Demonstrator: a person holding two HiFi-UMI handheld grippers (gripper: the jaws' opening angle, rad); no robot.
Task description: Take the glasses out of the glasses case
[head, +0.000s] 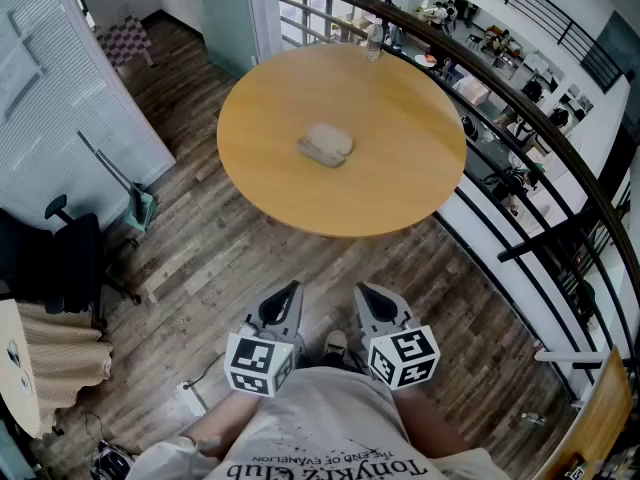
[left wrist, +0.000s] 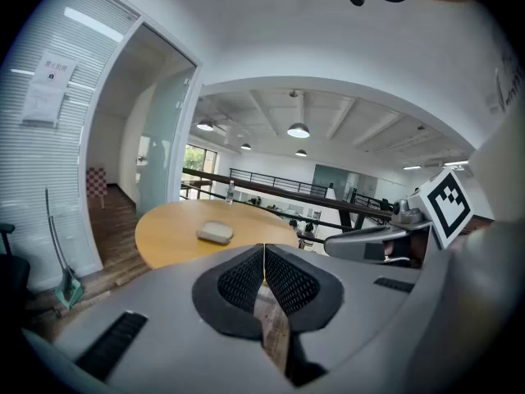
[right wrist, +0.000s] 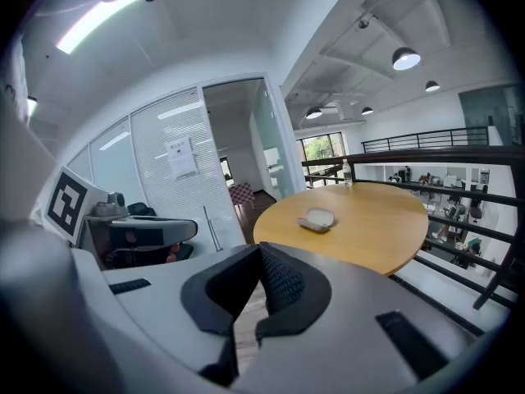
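A round wooden bench (head: 400, 168) fills the upper middle of the head view. Near its centre lies a pale, rounded glasses case (head: 326, 145), its lid seemingly down. No glasses show outside it, so they are probably inside. At lower middle, well short of the bench, the left tongs (head: 288, 293) and right tongs (head: 366, 296) sit side by side, both closed on nothing. Opening the case likely needs both tongs brought over it and parted, one steadying the base while the other lifts the lid gently.

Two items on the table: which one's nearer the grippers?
The glasses case, lying near the middle of the table; the water bottle stands at its far edge.
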